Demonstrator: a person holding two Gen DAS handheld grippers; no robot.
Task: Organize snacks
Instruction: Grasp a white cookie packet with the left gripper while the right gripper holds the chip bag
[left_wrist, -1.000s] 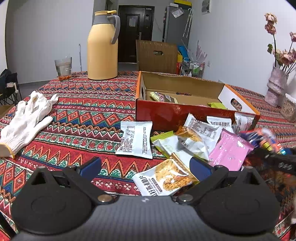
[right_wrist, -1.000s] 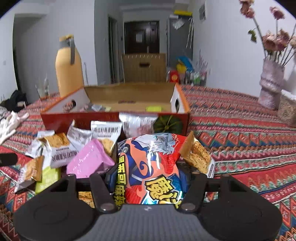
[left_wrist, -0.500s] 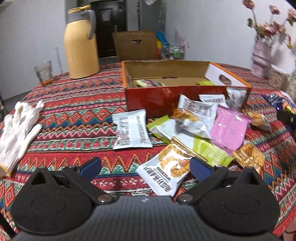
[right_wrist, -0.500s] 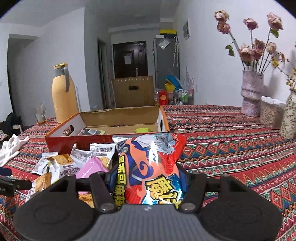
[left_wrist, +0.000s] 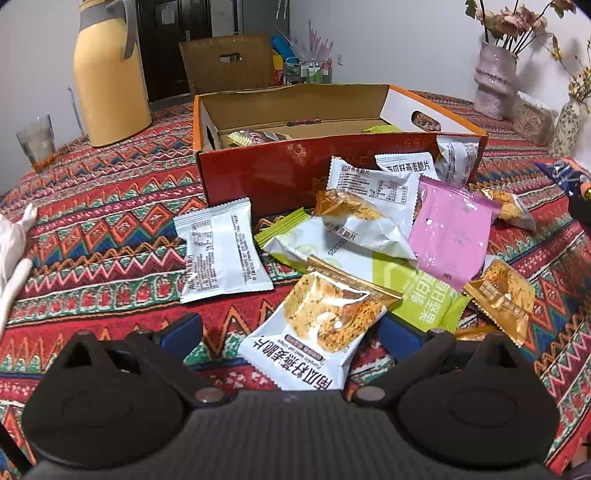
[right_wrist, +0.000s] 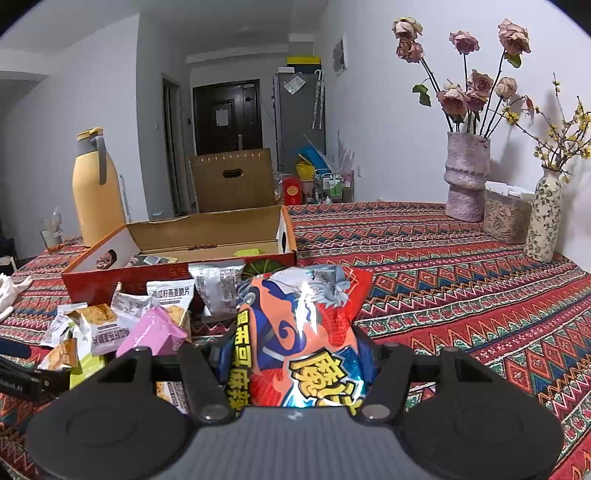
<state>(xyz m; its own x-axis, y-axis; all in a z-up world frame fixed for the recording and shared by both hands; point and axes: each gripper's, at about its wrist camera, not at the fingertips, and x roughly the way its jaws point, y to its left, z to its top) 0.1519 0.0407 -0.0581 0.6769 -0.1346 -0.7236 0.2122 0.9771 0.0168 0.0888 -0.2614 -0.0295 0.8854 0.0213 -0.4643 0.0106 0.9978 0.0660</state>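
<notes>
Right tool (right_wrist: 297, 360) pinching the orange-and-blue snack bag (right_wrist: 301, 332) above the surface, left tool (left_wrist: 290, 332) spread wide around an oat-crisp packet (left_wrist: 314, 332).

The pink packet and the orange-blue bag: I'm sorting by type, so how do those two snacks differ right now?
The pink packet lies flat in the pile on the cloth; the orange-blue bag is held up, clamped in the right gripper. The pink packet is plain, with no print showing; the orange-blue bag carries bold yellow characters and a cartoon design. The bag looks puffier, the packet flatter. Both are sealed, shiny and outside the box.
</notes>
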